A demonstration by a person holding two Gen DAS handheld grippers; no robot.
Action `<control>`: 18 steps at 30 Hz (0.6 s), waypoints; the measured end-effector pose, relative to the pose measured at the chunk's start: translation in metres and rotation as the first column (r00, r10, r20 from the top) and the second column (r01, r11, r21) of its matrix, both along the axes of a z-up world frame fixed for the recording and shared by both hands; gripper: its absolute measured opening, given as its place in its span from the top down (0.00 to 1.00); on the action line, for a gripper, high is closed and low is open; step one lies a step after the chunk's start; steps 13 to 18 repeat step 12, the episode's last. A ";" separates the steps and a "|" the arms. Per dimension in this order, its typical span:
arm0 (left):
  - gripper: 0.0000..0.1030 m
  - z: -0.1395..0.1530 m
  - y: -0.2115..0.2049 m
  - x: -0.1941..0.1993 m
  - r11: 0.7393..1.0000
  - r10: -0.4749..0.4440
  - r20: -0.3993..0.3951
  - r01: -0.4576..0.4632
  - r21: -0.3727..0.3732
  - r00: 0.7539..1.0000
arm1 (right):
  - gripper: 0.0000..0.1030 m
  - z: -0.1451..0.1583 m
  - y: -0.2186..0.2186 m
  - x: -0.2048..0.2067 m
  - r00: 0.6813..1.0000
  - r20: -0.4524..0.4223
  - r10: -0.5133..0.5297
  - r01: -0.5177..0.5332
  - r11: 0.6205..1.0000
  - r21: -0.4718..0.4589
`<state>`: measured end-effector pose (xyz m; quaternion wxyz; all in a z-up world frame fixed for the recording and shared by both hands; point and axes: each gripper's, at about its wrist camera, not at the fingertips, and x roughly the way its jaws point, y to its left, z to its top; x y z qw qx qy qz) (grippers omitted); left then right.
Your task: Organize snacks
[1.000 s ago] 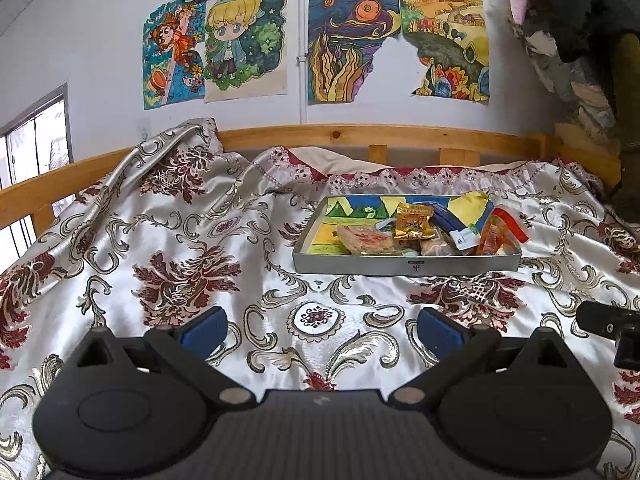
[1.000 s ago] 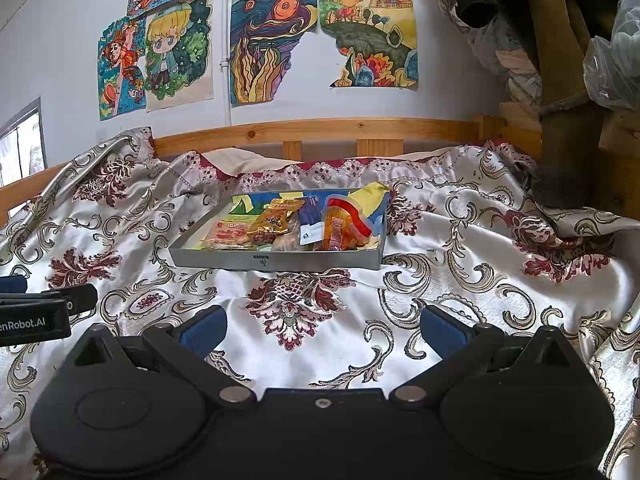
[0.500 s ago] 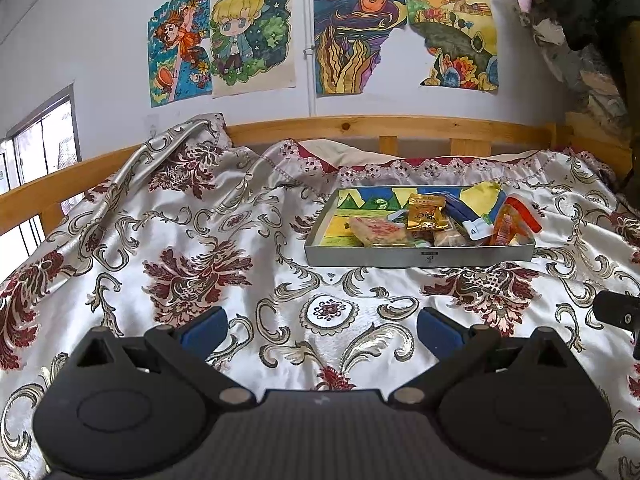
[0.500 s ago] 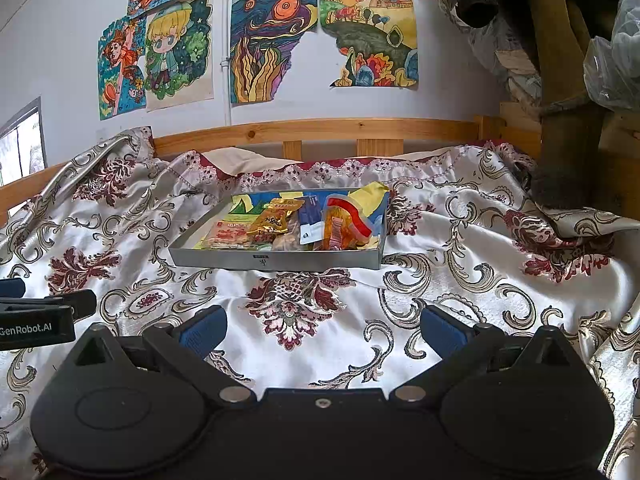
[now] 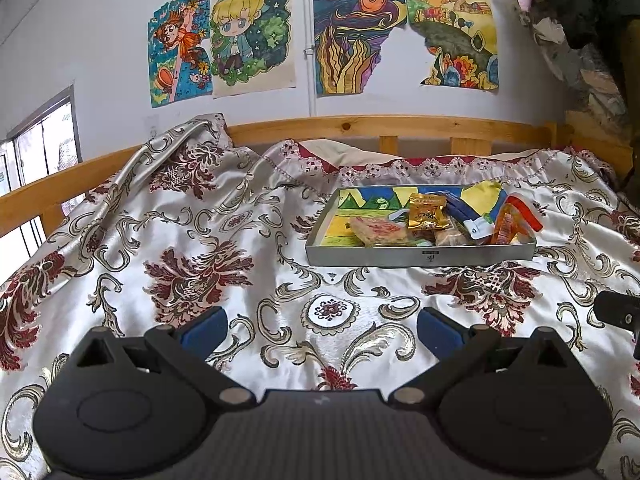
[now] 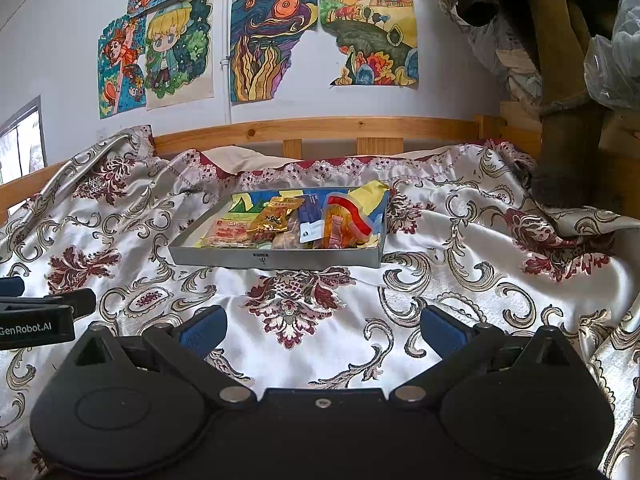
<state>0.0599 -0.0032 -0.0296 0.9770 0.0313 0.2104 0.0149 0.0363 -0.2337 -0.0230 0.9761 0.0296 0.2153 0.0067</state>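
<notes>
- A shallow grey tray [image 5: 420,257] holding snack packets sits on a patterned satin bedspread [image 5: 192,240], straight ahead of both grippers and well apart from them.
- The left gripper [image 5: 322,326] is spread wide and holds nothing; the tray lies ahead and to its right.
- The right gripper [image 6: 323,326] is likewise spread and empty; the tray lies ahead and slightly to its left — judged the more centred of the two for a reach.
- The tray's long axis runs left to right, its long wall facing the grippers.
- Inside: a gold foil packet [image 5: 427,211], a flat pink-and-white packet [image 5: 378,231], a blue packet [image 6: 311,216] and an orange packet with a red strip [image 6: 345,222].
- Readable writing — "GenRobot.AI" on the left gripper's body in the right wrist view; packet print is too small to read.
</notes>
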 end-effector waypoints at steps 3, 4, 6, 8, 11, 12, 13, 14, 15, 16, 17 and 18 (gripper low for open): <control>0.00 0.000 0.001 0.000 1.000 -0.003 0.002 0.003 0.002 1.000 | 0.01 0.000 0.000 0.000 1.000 -0.001 0.000 0.000 1.000 0.000; 0.00 0.000 0.001 0.000 1.000 -0.004 0.002 0.004 0.003 1.000 | 0.01 0.000 0.000 0.000 1.000 0.000 0.000 0.000 1.000 0.000; 0.00 0.000 0.001 -0.001 1.000 -0.006 0.003 0.006 0.004 1.000 | 0.01 0.000 0.000 0.000 1.000 0.000 0.000 0.000 1.000 0.000; 0.00 0.000 0.001 -0.001 1.000 -0.005 0.003 0.005 0.004 1.000 | 0.01 0.000 0.000 0.000 1.000 -0.001 0.000 0.000 1.000 0.000; 0.00 0.000 0.001 -0.001 1.000 -0.005 0.002 0.005 0.003 1.000 | 0.01 0.000 0.000 0.000 1.000 -0.001 0.000 0.000 1.000 0.000; 0.00 0.000 0.001 -0.001 1.000 -0.005 0.002 0.005 0.003 1.000 | 0.01 0.000 0.000 0.000 1.000 -0.001 0.000 0.000 1.000 0.000; 0.00 0.000 0.001 -0.001 1.000 -0.005 0.002 0.005 0.003 1.000 | 0.01 0.000 0.000 0.000 1.000 -0.001 0.000 0.000 1.000 0.000; 0.00 0.000 0.001 -0.001 1.000 -0.005 0.002 0.005 0.003 1.000 | 0.01 0.000 0.000 0.000 1.000 -0.001 0.000 0.000 1.000 0.000; 0.00 0.000 0.001 -0.001 1.000 -0.005 0.002 0.005 0.003 1.000 | 0.01 0.000 0.000 0.000 1.000 -0.001 0.000 0.000 1.000 0.000; 0.00 0.000 0.001 -0.001 1.000 -0.005 0.002 0.005 0.003 1.000 | 0.01 0.000 0.000 0.000 1.000 -0.001 0.000 0.000 1.000 0.000; 0.00 0.000 0.001 -0.001 1.000 -0.005 0.002 0.005 0.003 1.000 | 0.01 0.000 0.000 0.000 1.000 -0.001 0.000 0.000 1.000 0.000; 0.00 0.000 0.001 -0.001 1.000 -0.005 0.002 0.005 0.003 1.000 | 0.01 0.000 0.000 0.000 1.000 -0.001 0.000 0.000 1.000 0.000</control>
